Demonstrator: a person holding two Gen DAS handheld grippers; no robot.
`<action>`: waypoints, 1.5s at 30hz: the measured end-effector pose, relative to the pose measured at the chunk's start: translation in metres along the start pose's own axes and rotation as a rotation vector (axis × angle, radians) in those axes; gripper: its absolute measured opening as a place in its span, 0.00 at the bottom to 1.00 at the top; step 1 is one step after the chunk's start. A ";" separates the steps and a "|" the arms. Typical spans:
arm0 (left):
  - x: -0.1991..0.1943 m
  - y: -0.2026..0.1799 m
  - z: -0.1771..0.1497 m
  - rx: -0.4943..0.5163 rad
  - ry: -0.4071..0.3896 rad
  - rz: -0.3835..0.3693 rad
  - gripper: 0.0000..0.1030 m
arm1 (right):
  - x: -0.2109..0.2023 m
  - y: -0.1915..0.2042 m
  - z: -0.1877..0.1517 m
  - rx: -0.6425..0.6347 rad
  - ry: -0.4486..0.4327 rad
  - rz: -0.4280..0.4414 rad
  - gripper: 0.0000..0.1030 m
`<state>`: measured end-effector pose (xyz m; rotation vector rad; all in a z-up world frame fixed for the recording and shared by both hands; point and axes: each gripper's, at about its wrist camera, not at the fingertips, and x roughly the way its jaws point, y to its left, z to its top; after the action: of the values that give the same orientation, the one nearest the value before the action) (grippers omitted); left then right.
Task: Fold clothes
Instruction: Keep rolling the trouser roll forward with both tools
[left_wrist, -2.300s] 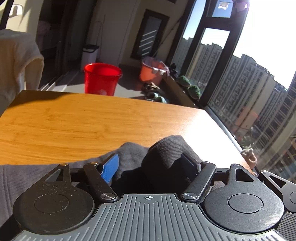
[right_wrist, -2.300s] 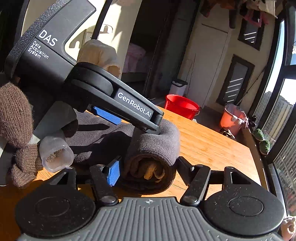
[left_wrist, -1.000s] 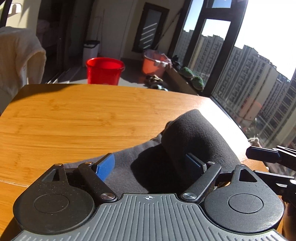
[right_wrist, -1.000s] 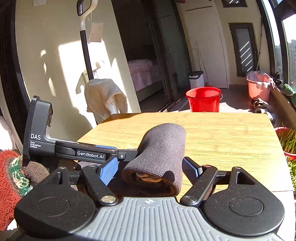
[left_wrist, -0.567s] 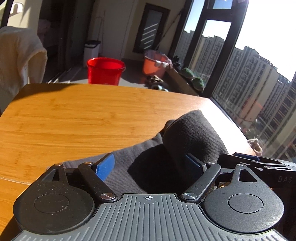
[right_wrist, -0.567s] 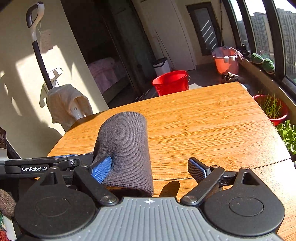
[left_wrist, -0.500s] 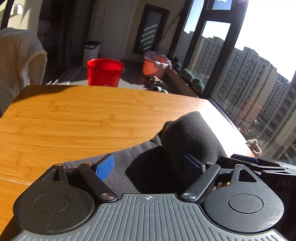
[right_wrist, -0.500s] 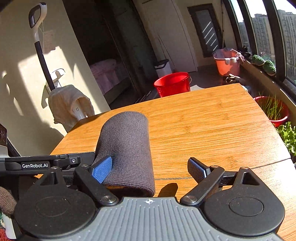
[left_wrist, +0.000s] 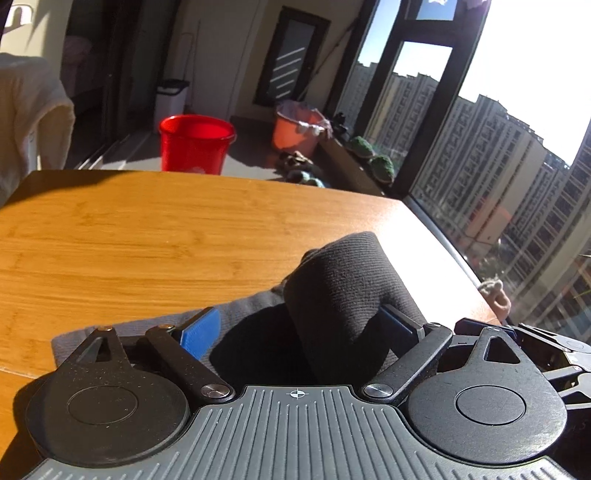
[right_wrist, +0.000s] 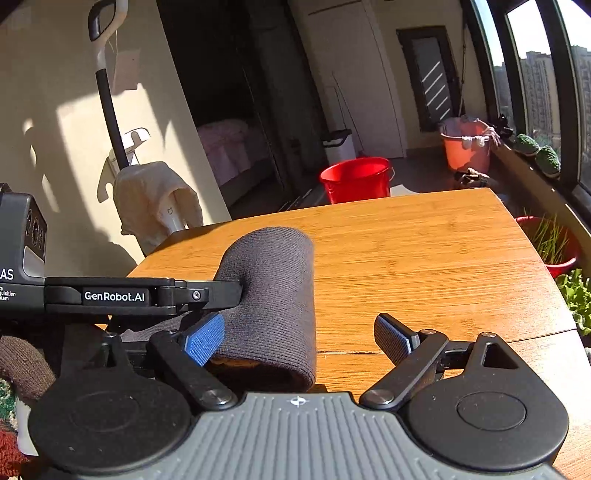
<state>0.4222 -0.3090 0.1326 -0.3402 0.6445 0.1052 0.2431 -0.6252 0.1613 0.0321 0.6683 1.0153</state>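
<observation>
Sunlit wooden table: rolled grey garment lies near its front edge. Right gripper, previously straddling it, now gapes beside it; left gripper spread around it. Roll seems finished.

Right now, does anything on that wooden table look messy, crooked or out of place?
Only a little. The dark grey knitted garment is rolled into a thick tube instead of folded flat, with one flat layer trailing beside it on the wooden table. It sits near the table's corner. No spill or damage shows.
</observation>
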 end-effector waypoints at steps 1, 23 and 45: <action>-0.002 0.004 -0.002 -0.008 0.001 -0.002 0.95 | 0.000 -0.005 0.000 0.034 0.006 0.025 0.87; -0.043 0.050 0.003 -0.106 -0.076 0.064 0.96 | 0.004 0.102 -0.014 -0.337 -0.052 0.024 0.88; -0.048 0.039 0.032 -0.137 -0.117 -0.010 0.95 | 0.032 0.107 -0.042 -0.949 -0.117 -0.344 0.54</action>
<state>0.3946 -0.2606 0.1747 -0.4656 0.5206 0.1591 0.1490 -0.5532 0.1467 -0.8190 0.0302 0.9018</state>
